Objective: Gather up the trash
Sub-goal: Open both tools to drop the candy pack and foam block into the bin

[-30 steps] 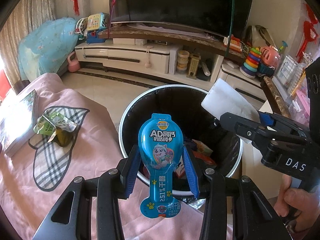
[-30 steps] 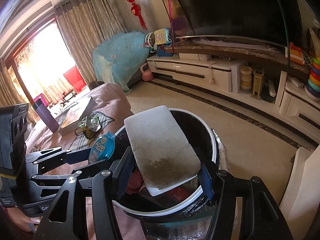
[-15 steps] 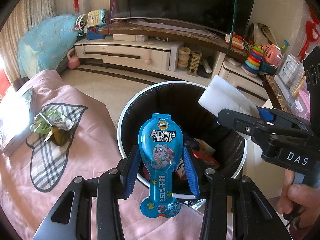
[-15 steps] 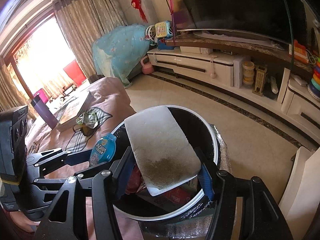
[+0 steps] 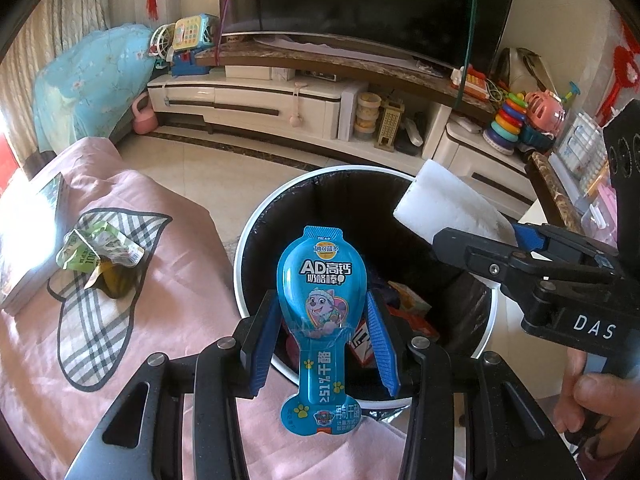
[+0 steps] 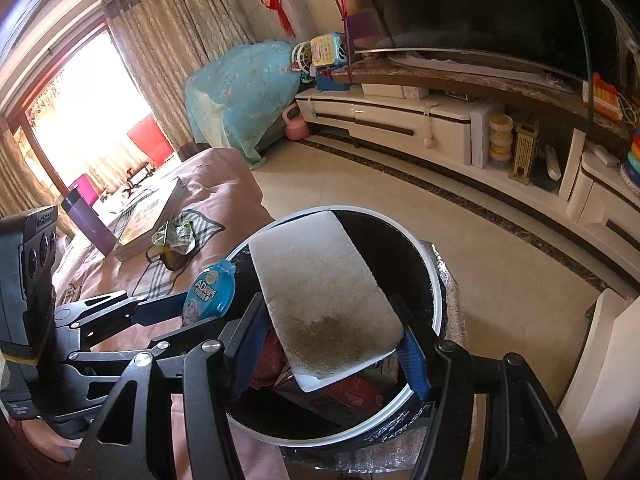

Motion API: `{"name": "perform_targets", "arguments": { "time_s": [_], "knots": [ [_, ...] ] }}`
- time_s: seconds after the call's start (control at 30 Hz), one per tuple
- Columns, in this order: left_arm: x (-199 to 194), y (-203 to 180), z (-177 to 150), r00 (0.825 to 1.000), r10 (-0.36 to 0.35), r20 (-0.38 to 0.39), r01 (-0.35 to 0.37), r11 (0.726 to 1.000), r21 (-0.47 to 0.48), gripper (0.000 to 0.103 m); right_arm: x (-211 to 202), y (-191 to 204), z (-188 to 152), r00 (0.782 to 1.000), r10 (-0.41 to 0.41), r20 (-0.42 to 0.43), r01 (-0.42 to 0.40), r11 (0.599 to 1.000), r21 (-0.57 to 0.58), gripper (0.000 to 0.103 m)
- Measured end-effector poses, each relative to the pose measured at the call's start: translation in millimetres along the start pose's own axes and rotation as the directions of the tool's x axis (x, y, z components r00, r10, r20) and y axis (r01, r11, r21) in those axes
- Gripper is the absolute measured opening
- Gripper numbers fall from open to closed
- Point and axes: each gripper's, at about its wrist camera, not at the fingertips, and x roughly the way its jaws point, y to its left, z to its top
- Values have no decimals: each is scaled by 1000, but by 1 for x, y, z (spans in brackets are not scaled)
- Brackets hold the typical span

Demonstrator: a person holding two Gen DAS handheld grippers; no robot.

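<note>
A round black bin [image 5: 249,248] with a white rim stands beside a pink-covered seat [image 5: 168,344], with trash inside it. My left gripper [image 5: 322,314] is shut on a blue cheese-stick wrapper [image 5: 320,280] and holds it upright over the bin's near rim. My right gripper [image 6: 328,320] is shut on a white foam pad [image 6: 320,280] with a brown stain, tilted above the bin [image 6: 436,280] opening. The pad [image 5: 448,208] hangs over the bin's right side. A crumpled green wrapper [image 5: 100,244] lies on a checked patch of the pink cover.
A book [image 5: 28,240] lies at the cover's left edge, with a purple bottle [image 6: 86,220] beyond it. A long white TV stand [image 5: 256,100] with toys lines the far wall across bare tile floor. White furniture [image 6: 592,360] stands right of the bin. A hand [image 5: 588,404] grips the right gripper's handle.
Both grippers keep their hold and have hardly moved; the views shift only slightly.
</note>
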Motion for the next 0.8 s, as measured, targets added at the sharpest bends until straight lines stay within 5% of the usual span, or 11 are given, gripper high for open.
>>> {"name": "perform_targets", "arguments": {
  "time_s": [0.37, 0.53, 0.8],
  "knots": [
    [0, 2, 4, 1000, -12, -9, 11, 1000, -10, 44, -2, 3, 5, 1000, -7, 6, 7, 1000, -4, 64],
    [-8, 5, 4, 1000, -6, 1, 6, 1000, -17, 59, -6, -2, 10, 1000, 5, 22, -5, 1000, 29, 80],
    [-47, 15, -21, 997, 30, 77, -24, 996, -88, 76, -39, 1, 5, 995, 27, 91, -35, 996, 80, 90]
  ]
}}
